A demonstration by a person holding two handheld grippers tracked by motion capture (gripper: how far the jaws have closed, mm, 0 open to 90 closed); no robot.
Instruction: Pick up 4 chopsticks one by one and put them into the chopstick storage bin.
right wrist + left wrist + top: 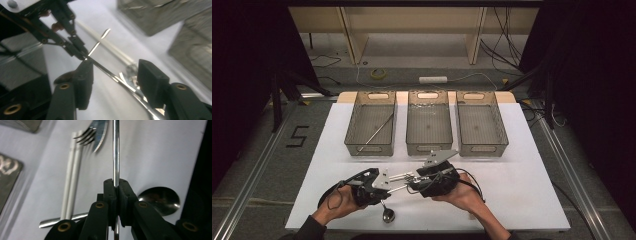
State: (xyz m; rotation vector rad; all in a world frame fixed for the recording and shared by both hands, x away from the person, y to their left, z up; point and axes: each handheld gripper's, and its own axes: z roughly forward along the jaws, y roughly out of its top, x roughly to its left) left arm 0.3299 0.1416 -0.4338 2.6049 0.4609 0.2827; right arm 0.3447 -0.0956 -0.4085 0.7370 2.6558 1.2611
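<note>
1. Black jaws of the left gripper (pixel 116 202) are pressed tight on a thin shiny handle (pixel 115 150) that runs straight ahead from them.
2. It is hard to tell what this handle belongs to, as its far end is cut off at the top of the left gripper view.
3. Just to the side of these jaws lies a spoon (pixel 160 200) on the white table (pixel 155 150), its bowl close to the tips.
4. On the other side lie two pale sticks (pixel 71 170), side by side and touching. They look like chopsticks.
5. Ahead of the jaws, near the far ends of the sticks, are a fork (pixel 86 136) and a knife blade (pixel 100 132).
6. The right gripper (pixel 115 75) has its jaws wide apart, with the thin handle (pixel 105 68) passing between them. They do not squeeze anything yet.
7. From above, both grippers (pixel 367 185) (pixel 434 177) meet nose to nose near the front of the table, well back from three grey bins (pixel 429 129).
8. One bin holds a long thin stick (pixel 377 131). The other two look empty.
9. I think the sorting has just begun. One piece is put away, and the spoon, fork, knife and sticks are left on the table.
10. The right gripper view is blurry, so the shiny things under its jaws are hard to name.
</note>
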